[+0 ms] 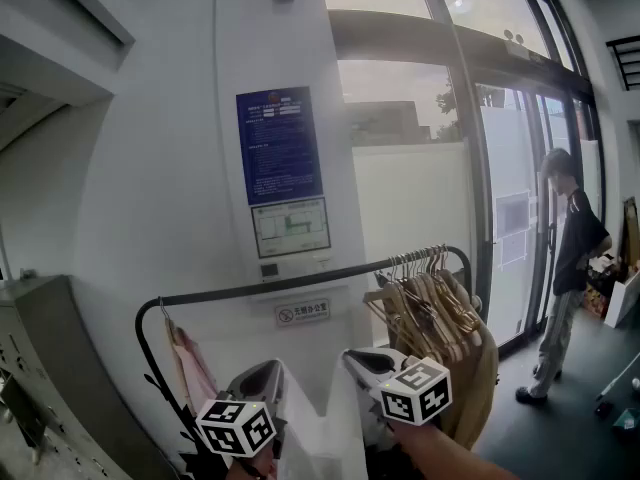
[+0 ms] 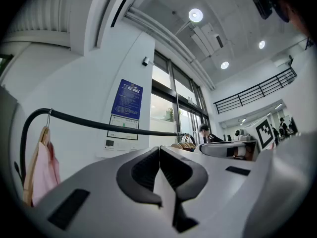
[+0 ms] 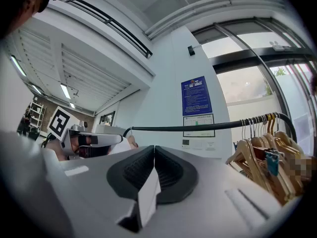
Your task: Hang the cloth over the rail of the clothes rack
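Observation:
A white cloth [image 1: 318, 430] hangs stretched between my two grippers, just below and in front of the black rail [image 1: 300, 284] of the clothes rack. My left gripper [image 1: 266, 377] is shut on one edge of it. The left gripper view shows a thin white fold [image 2: 166, 192] pinched between the pads, with the rail [image 2: 99, 123] above. My right gripper [image 1: 362, 360] is shut on the other edge. In the right gripper view, the white cloth [image 3: 148, 197] sticks out from the shut jaws, and the rail [image 3: 198, 128] runs across just beyond.
A pink garment [image 1: 192, 370] hangs on a hanger at the rail's left end. Several wooden hangers with tan clothes [image 1: 432, 313] crowd its right end. A white pillar with a blue notice [image 1: 280, 146] stands behind. By the glass doors on the right stands a person [image 1: 570, 258].

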### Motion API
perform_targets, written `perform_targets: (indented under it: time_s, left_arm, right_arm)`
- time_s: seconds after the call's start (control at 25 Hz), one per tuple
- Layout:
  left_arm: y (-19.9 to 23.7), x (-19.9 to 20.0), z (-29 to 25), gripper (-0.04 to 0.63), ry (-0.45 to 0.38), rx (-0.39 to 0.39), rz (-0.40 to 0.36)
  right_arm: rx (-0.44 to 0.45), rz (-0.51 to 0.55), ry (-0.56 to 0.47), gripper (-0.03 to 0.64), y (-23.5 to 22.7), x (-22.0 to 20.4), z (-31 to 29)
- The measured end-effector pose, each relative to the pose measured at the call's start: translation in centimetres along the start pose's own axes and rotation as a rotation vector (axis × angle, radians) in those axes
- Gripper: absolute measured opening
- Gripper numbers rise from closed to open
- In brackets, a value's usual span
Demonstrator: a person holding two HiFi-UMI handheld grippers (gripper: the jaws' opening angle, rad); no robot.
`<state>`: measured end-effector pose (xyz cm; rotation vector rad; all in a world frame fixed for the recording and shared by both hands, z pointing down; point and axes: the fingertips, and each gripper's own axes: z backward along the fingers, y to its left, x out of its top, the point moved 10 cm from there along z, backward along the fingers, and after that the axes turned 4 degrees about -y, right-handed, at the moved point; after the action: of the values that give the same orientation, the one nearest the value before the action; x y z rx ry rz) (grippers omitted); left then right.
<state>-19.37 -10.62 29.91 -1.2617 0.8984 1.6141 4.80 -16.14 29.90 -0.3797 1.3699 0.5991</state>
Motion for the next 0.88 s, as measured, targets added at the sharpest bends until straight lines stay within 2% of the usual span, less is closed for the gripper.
perform_targets:
  time_s: [0.56,0.88]
  left_arm:
    - [-0.1,0.1,0.4,0.009,-0.007,0.005,0.002]
    - [1.3,3.6,0.0,0.009,-0.036,-0.026,-0.017]
  right_arm:
    - [-0.006,0.008,-0.018,0.008,0.3,0.2,0.3]
    - [-0.031,0.042,-0.067,0.009,-0.2,3.2,0.2]
